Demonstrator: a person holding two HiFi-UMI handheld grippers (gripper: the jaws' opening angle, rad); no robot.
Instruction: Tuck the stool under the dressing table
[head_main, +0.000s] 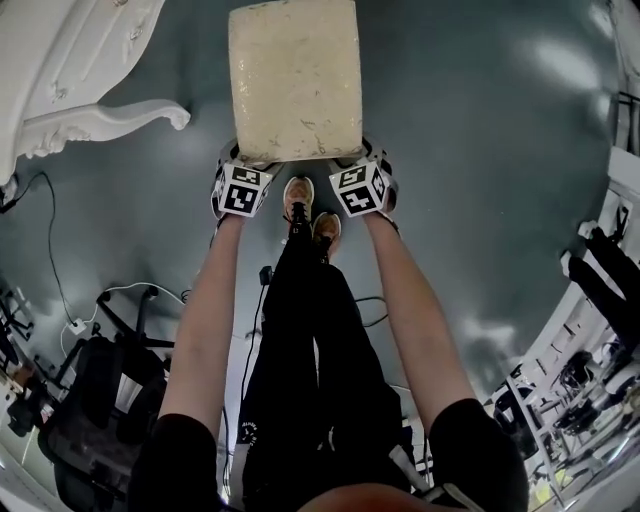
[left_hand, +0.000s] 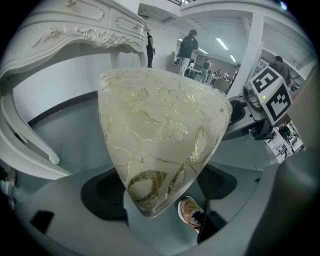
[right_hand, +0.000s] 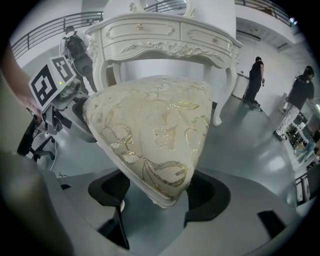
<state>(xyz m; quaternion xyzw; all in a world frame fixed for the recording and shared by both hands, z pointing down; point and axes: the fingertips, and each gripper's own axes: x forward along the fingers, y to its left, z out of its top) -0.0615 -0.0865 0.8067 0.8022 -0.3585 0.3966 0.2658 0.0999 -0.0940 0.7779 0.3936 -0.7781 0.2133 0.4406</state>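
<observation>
Out on the open floor, the stool (head_main: 295, 80) stands clear of the dressing table (head_main: 70, 70), nothing tucked yet; left gripper (head_main: 240, 160) and right gripper (head_main: 365, 160) each clamp a near seat corner

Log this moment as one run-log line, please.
stool: near corners gripped | left gripper: shut on stool | right gripper: shut on stool | dressing table: ahead, stool not yet under

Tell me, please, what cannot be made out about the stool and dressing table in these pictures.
- Stool: legs hidden beneath its cushion in all three views.
- Dressing table: cut off by the head view's upper left edge.
- People behind: too small in the gripper views.
</observation>
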